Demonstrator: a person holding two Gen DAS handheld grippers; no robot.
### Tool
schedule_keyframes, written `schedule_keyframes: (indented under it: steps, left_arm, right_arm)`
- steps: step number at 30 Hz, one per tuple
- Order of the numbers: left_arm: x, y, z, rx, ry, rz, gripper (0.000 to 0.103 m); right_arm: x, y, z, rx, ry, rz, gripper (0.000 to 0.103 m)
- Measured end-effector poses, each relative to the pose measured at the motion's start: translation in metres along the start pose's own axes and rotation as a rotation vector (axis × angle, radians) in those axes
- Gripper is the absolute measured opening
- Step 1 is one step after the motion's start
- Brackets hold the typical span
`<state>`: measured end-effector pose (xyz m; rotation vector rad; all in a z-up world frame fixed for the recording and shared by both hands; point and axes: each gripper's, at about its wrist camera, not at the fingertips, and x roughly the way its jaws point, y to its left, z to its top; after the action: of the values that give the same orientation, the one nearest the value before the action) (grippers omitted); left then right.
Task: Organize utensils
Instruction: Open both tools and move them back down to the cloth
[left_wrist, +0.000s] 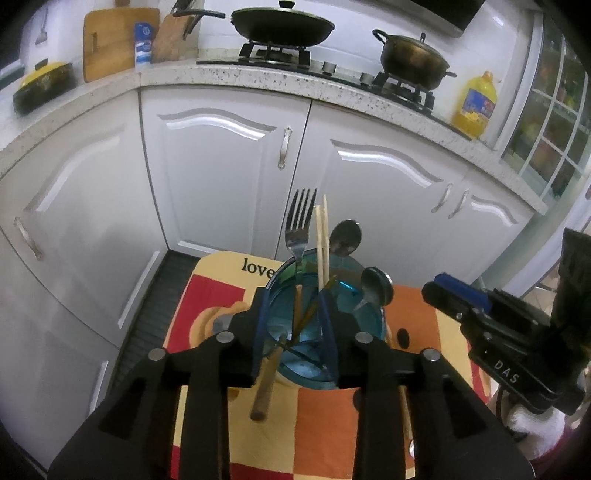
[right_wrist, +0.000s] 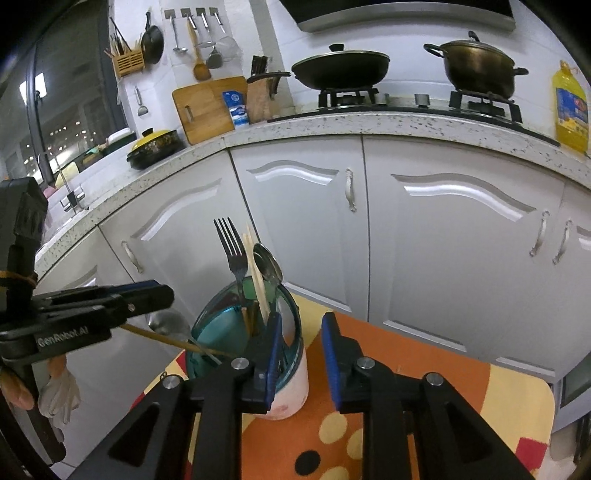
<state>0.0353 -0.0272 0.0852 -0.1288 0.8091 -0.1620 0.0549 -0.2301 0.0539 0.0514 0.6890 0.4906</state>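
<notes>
White kitchen cabinets (right_wrist: 461, 236) fill my view behind a patterned tabletop (right_wrist: 443, 398). The blue cup (right_wrist: 291, 365) stands near its far edge, holding a fork (left_wrist: 300, 221). My left gripper (left_wrist: 295, 328) pinches a chopstick (left_wrist: 264, 387) over the cup. My right gripper (right_wrist: 301, 354) gapes, empty, beside it; the cup's base is hidden.

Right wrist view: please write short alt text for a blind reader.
A blue-rimmed cup on an orange patterned cloth holds a fork, pale chopsticks and a spoon. The right tool is open beside it.
</notes>
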Motion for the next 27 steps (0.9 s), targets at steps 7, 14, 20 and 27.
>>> schedule_keyframes:
  steps: [7,14,20,27]
  left_arm:
    - [-0.013,-0.015,-0.006,0.015,-0.036,0.006,0.036]
    - [-0.025,-0.022,-0.007,0.021,-0.066,0.018,0.041]
    - [-0.039,-0.026,-0.005,0.027,-0.101,0.025,0.043]
    - [-0.051,-0.039,-0.007,0.052,-0.117,0.005,0.043]
  right_arm:
    - [-0.016,0.002,-0.008,0.002,-0.009,-0.022,0.022]
    - [-0.032,0.000,-0.014,0.006,-0.020,-0.043,0.024]
    - [-0.042,-0.003,-0.020,0.017,-0.020,-0.053,0.025]
    - [-0.053,-0.005,-0.024,0.018,-0.027,-0.064,0.026]
